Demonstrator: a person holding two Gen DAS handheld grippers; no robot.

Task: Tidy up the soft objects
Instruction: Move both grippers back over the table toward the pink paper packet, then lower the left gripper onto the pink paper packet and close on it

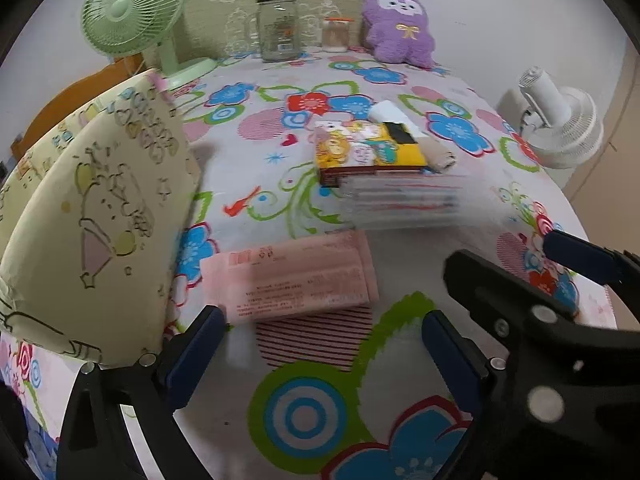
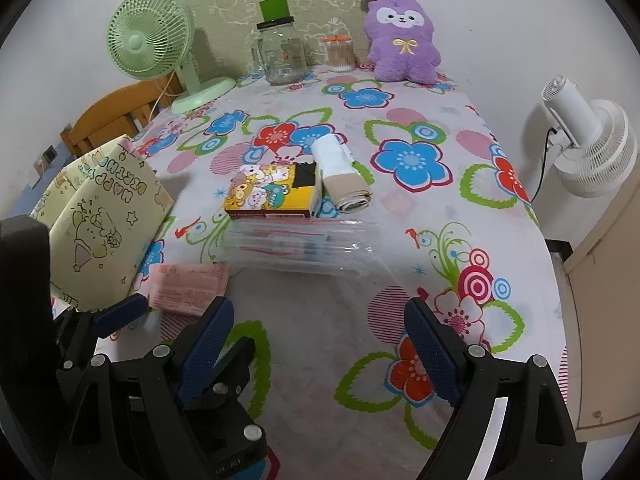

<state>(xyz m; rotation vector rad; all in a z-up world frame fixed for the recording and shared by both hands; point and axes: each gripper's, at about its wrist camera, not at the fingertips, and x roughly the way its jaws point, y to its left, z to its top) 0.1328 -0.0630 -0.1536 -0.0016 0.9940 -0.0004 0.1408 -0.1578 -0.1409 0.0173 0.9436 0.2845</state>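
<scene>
I hold both grippers low over the near edge of the bench [image 2: 320, 312], side by side, because nothing is picked yet and from here I can reach either pile. My left gripper [image 1: 324, 340] has its jaws spread wide with nothing between them, and it points at the pink tissue pack [image 1: 292, 280] lying flat just ahead of its fingertips. My right gripper [image 2: 320, 332] is equally wide and empty, aimed up the middle of the flowered cloth.

The soft things sit apart. The pink tissue pack is nearest, just beside the yellow gift bag [image 2: 104, 224], which stands upright at the left, probably where the soft things belong. The rolled cloth [image 2: 340, 176] lies further back, touching the yellow cartoon box [image 2: 272, 192], with clear plastic packets [image 2: 300, 244] in front of both. The purple plush toy [image 2: 402, 40] leans against the wall board at the far end, near the glass jar [image 2: 282, 54] and the green fan [image 2: 152, 40].

I judge the tissue pack the natural first grab, since it is closest and lies clear of the others.
</scene>
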